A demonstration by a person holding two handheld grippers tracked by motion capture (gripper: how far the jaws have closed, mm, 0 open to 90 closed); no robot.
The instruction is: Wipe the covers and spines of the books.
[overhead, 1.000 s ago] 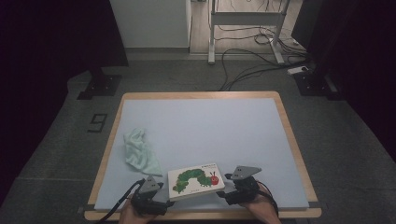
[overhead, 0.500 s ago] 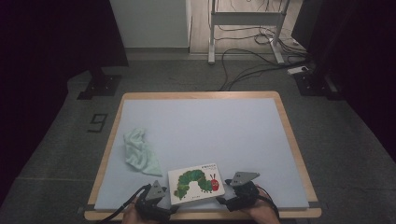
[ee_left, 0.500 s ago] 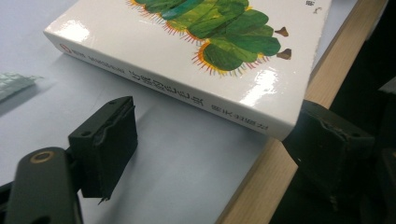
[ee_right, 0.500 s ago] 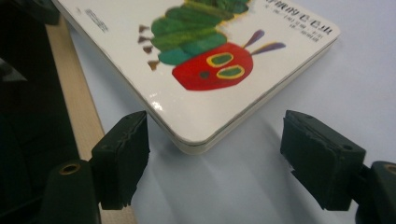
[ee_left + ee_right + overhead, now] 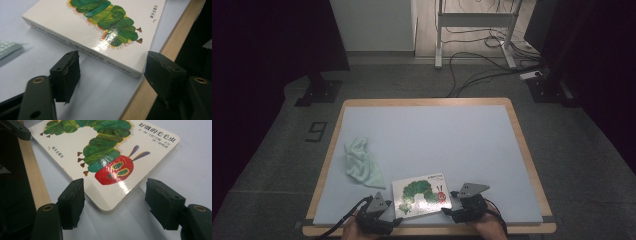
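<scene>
High view: a caterpillar board book lies flat and closed, cover up, on the pale blue mat at the near edge of the wooden-rimmed table. The left gripper sits at the book's near-left corner, the right gripper at its right edge. A crumpled light-green cloth lies left of the book, apart from it.

Left gripper view: the jaws stand wide apart, flanking the spine corner of the book without touching it. One jaw hangs over the mat, the other over the table's wooden rim.

Right gripper view: the jaws are likewise spread, either side of the rounded corner of the book near the red caterpillar head. No contact is visible.

Status: approach appears complete; both tools are aligned on the book. Closing on it, and whatever handling follows, remains to be done.
</scene>
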